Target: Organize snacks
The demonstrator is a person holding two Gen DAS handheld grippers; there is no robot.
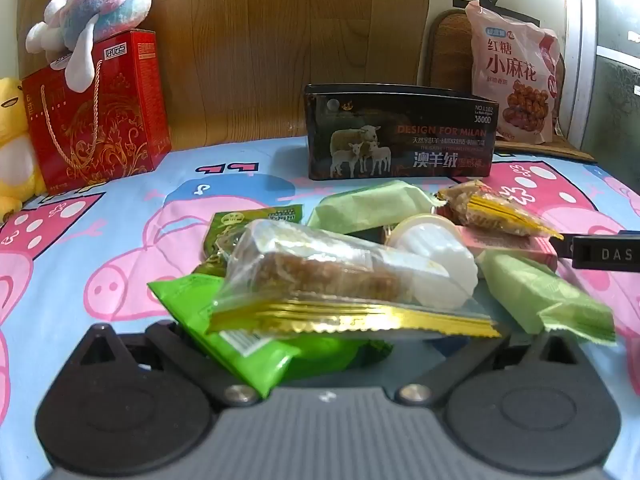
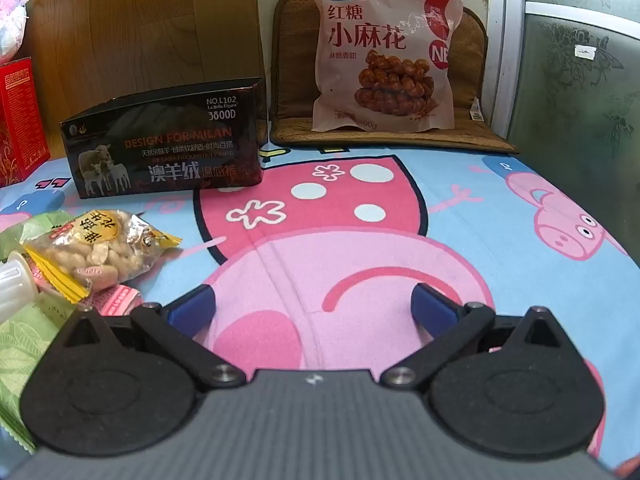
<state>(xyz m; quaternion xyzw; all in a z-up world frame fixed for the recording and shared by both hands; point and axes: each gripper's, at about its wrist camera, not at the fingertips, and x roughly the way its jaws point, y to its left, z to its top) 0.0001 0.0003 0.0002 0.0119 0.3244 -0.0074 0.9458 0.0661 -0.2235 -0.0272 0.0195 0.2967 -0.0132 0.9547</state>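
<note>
Cartoon-pig bedsheet (image 2: 360, 240) carries a snack pile (image 1: 360, 248) mid-bed, before the black box (image 1: 400, 136). Left gripper (image 1: 320, 344) is right at the pile, crosswise clear bar (image 1: 320, 276) over its hidden fingers; spread unknowable. Right gripper (image 2: 314, 308), jaws spread and empty, has the pile to its left.

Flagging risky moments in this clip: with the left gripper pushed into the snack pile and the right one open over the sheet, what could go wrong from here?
1. The left gripper's fingertips are hidden under the clear gold-edged packet and the green packet, so a close might catch both.
2. The white jelly cup leans on that packet; lifting could roll it off the pile.
3. The right gripper is open beside the peanut packet and might nudge it.
</note>
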